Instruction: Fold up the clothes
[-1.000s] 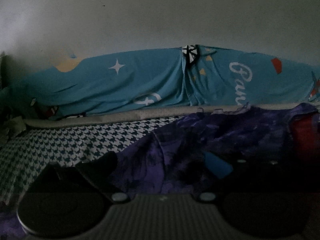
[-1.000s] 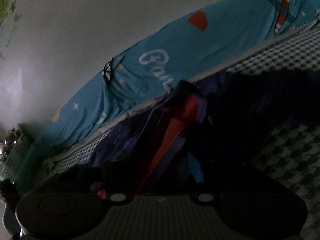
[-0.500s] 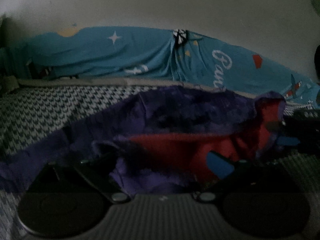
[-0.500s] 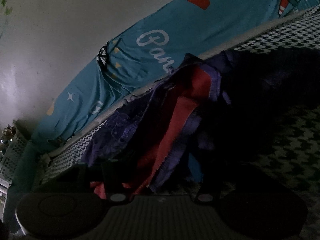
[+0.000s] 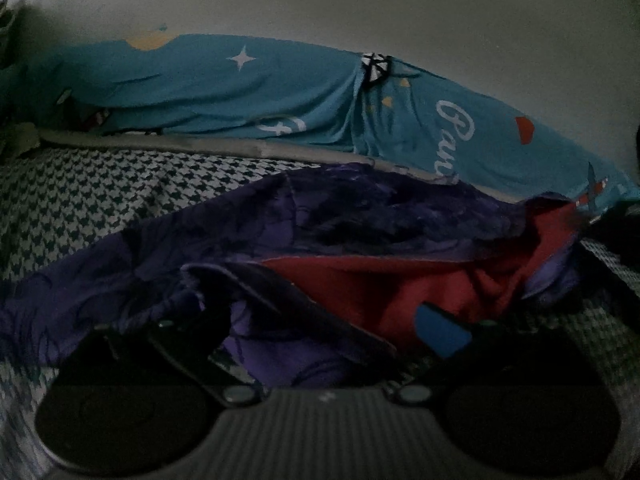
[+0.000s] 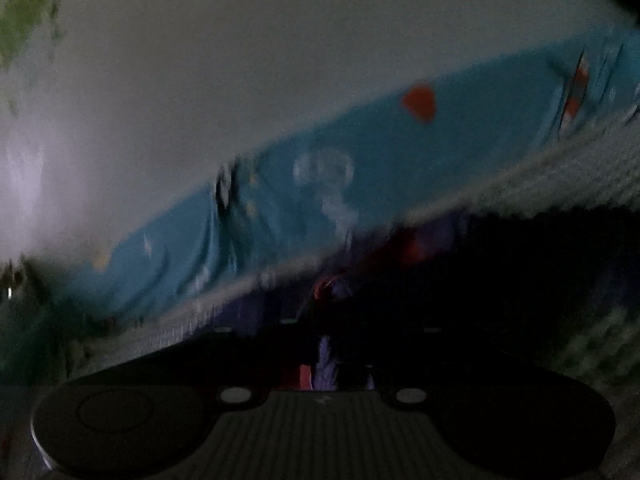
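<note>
Dim room, both views dark. Purple garment (image 5: 360, 216) w/ red lining (image 5: 400, 284) lies crumpled on the houndstooth bed cover (image 5: 100, 200), toward the far edge of the bed, spread from the left-centre across to the right side. Red inside shows where the top layer is turned back, mostly centre-right. Left gripper (image 5: 320, 320) sits low over the near part of the garment; its fingers are spread wide, dark left finger (image 5: 188, 344) and right finger w/ blue pad (image 5: 440, 330) well apart, purple fabric bunched betw. them but nothing pinched as far as the view shows. Behind the bed's far edge runs a grey padded strip (image 5: 200, 144), and above it a teal sheet (image 5: 260, 96) w/ white star, script lettering and red shapes hangs against the pale wall (image 5: 320, 0). Right wrist view is heavily motion-blurred and tilted: same teal sheet (image 6: 360, 168) runs diagonally, wall above it, bed cover (image 6: 600, 152) at upper right. Right gripper (image 6: 324, 356) is nearly black in shadow; a narrow strip of purple and red cloth (image 6: 326, 364) shows in the slim gap betw. its fingers, so it looks clamped on the garment's right end, though blur keeps that from being sure. Rest of the garment in that view is a dark mass at centre-right.
</note>
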{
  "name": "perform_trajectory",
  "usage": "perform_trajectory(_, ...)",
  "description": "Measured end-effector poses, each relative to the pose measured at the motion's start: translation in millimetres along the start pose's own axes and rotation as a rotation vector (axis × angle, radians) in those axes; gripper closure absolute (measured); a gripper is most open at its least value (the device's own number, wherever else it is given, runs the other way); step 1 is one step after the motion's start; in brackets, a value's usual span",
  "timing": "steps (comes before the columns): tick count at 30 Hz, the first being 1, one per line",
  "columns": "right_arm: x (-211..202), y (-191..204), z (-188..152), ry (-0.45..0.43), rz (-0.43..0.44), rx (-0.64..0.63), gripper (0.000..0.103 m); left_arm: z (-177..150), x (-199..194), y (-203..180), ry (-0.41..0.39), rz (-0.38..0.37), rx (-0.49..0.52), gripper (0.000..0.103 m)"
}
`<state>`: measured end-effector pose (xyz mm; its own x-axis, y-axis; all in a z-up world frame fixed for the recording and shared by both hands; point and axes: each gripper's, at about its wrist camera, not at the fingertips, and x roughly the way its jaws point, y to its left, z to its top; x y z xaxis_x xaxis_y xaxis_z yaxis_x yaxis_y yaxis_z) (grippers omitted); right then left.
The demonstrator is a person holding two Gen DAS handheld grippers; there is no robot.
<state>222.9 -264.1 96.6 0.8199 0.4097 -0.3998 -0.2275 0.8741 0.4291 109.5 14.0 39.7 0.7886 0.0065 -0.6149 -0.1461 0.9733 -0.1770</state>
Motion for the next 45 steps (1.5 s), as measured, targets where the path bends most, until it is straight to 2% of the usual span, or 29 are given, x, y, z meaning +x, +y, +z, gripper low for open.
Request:
perform_trajectory(5,-32.1,-18.0,24.7,-0.166,-0.090,0.029,0.093,0.4,5.0,2.6,0.003,0.014,-0.013,0.000)
perform_trajectory(8,-40.8,-27.4,33.4,-0.207,-0.177,0.015,0.093,1.0,8.4,3.3,0.011,0.020,-0.014,0.000)
perform_trajectory(14,-27.3,-37.8,27.7,-0.046,-0.266,-0.008,0.091,2.2,10.7,5.6,0.011,0.044,-0.026,0.000)
perform_trajectory(16,-27.1,-39.9,25.0,-0.019,-0.289,-0.026,0.089,4.8,6.3,8.8,-0.005,0.052,-0.033,0.000)
perform_trajectory(19,-30.8,-47.5,23.9,-0.018,-0.279,-0.004,0.079,8.4,-0.4,15.5,-0.023,0.061,-0.050,0.000)
perform_trajectory(21,-34.1,-53.2,26.1,-0.029,-0.279,0.013,0.076,10.6,-2.5,21.7,-0.020,0.062,-0.073,0.000)
perform_trajectory(30,-43.8,-71.8,31.2,-0.045,-0.302,0.053,0.073,13.2,-6.4,35.6,-0.027,0.079,-0.109,0.000)
perform_trajectory(34,-44.1,-76.4,31.8,-0.039,-0.289,0.073,0.069,15.9,-1.3,42.6,-0.019,0.070,-0.163,0.000)
perform_trajectory(42,-37.2,-70.4,32.2,-0.042,-0.258,0.018,0.059,18.4,7.0,51.0,-0.011,0.098,-0.205,0.000)
perform_trajectory(45,-24.7,-69.4,32.7,-0.006,-0.227,-0.009,0.050,20.1,11.1,53.3,-0.007,0.105,-0.215,0.000)
